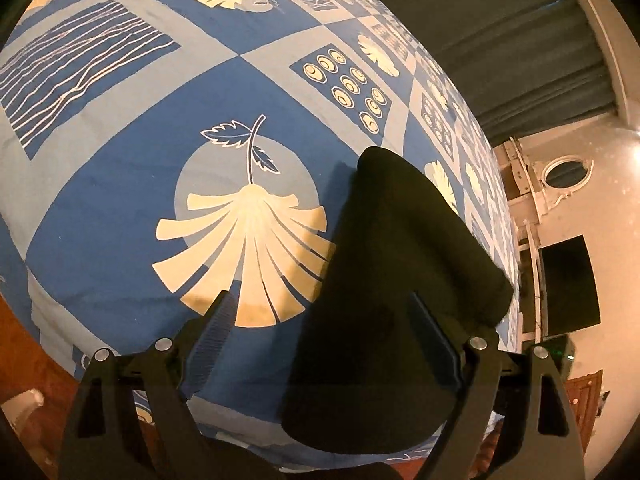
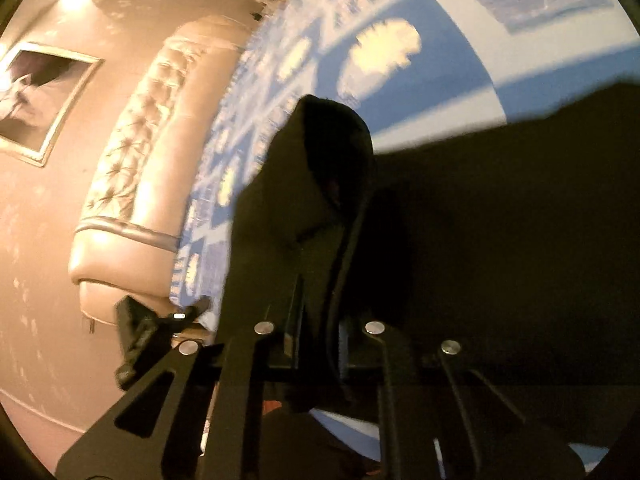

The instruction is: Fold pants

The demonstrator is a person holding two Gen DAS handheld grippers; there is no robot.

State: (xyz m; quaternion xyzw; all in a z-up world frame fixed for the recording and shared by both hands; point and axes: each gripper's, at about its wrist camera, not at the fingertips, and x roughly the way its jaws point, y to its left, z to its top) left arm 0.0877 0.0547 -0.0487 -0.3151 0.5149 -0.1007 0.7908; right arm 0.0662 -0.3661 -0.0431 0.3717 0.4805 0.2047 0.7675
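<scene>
The black pants point(image 1: 404, 280) lie folded in a long strip on the blue patterned bedsheet point(image 1: 120, 208) near the bed's right edge. My left gripper point(image 1: 320, 304) is open above the bed; its right finger point(image 1: 436, 340) is over the pants and its left finger point(image 1: 216, 324) over bare sheet. In the right wrist view my right gripper point(image 2: 320, 216) is shut on a bunch of the black pants point(image 2: 332, 140), held up off the sheet point(image 2: 460, 72); the rest of the fabric point(image 2: 500, 220) hangs to the right.
A tufted beige headboard point(image 2: 132, 168) and a framed picture point(image 2: 36, 96) stand beyond the bed. Dark curtains point(image 1: 500, 40), a white dresser with a mirror point(image 1: 564, 172) and a dark screen point(image 1: 568, 284) lie past the bed's right edge. Wooden floor point(image 1: 24, 340) shows at the left.
</scene>
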